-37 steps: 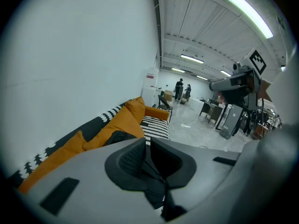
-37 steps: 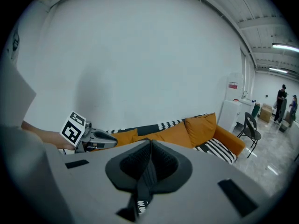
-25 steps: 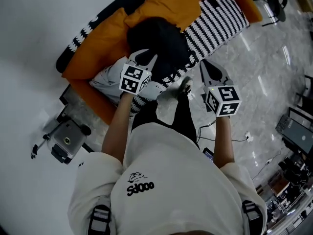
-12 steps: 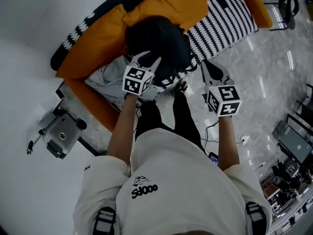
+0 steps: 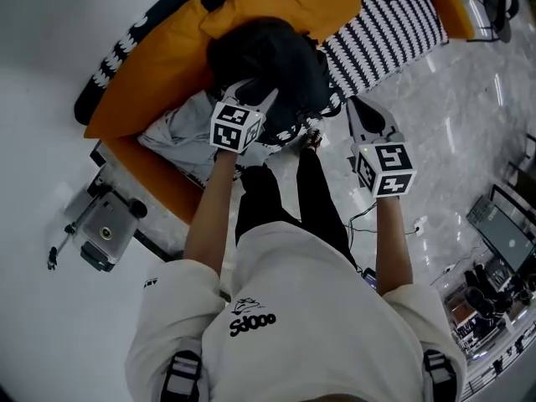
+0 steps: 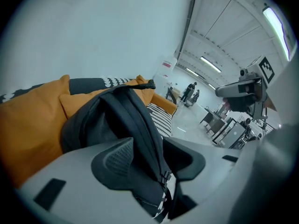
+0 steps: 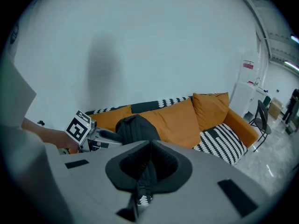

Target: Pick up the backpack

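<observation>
The left gripper (image 6: 152, 160) has its jaws opening, well apart, with a padded black shoulder strap (image 6: 142, 125) between them, not pressed. The right gripper (image 7: 149, 164) is clamped on a thin black webbing strap (image 7: 139, 186). The black fabric backpack (image 5: 268, 57) leans on the orange sofa (image 5: 159, 74). It is better to close fully on the strap before lifting.

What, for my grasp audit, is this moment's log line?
left tool: opening, strap between jaws | right tool: shut on strap | backpack: on orange sofa
</observation>
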Demonstrator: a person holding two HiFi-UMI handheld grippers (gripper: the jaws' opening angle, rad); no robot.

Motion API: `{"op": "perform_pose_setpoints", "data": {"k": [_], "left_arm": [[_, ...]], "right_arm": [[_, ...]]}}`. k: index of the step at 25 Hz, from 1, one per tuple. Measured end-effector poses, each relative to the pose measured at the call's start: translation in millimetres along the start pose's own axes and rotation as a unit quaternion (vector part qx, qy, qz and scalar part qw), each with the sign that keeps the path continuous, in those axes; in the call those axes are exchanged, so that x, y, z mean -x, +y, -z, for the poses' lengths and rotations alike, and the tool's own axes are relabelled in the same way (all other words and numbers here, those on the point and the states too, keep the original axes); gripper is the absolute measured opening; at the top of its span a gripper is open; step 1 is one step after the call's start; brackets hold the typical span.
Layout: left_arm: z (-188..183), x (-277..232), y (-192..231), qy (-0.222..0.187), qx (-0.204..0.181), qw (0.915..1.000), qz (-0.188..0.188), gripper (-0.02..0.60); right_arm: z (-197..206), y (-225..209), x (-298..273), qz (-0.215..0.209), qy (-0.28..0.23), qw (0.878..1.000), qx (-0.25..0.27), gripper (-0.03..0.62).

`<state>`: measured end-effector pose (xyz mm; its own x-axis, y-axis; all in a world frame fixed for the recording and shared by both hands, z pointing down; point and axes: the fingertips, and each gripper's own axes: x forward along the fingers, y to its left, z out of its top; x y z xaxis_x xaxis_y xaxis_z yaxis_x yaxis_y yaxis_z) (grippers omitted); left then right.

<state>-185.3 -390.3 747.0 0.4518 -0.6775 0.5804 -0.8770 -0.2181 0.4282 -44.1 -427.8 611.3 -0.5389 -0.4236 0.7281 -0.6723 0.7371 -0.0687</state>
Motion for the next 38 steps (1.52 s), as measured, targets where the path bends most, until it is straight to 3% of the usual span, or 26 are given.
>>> {"op": "perform_pose_setpoints", "data": {"k": [9, 16, 24, 32, 38], "left_arm": [[14.8, -17.4, 23.9, -0.002, 0.037, 0.9993, 0.001, 0.196], [17.4, -28.2, 20.7, -0.007, 0.044, 0.9988, 0.021, 0.196], [9.8, -43.9, 15.9, -0.043, 0.086, 0.9943, 0.047, 0.198], [-2.9, -59.8, 9.5, -0.071, 0.087, 0.9908, 0.076, 0.201], [-18.9, -72.7, 7.9, -0.100, 0.123, 0.9824, 0.099, 0.202]], "right_arm": [[18.0, -2.3, -17.9, 0.004, 0.014, 1.000, 0.000, 0.034], [29.7, -8.3, -17.8, 0.010, 0.023, 1.000, -0.008, 0.034], [44.6, -25.1, -8.5, 0.027, 0.028, 0.999, -0.022, 0.034], [55.5, -26.4, -10.9, 0.031, 0.035, 0.999, -0.028, 0.034], [52.8, -33.5, -13.3, 0.032, 0.032, 0.999, -0.028, 0.034]]}}
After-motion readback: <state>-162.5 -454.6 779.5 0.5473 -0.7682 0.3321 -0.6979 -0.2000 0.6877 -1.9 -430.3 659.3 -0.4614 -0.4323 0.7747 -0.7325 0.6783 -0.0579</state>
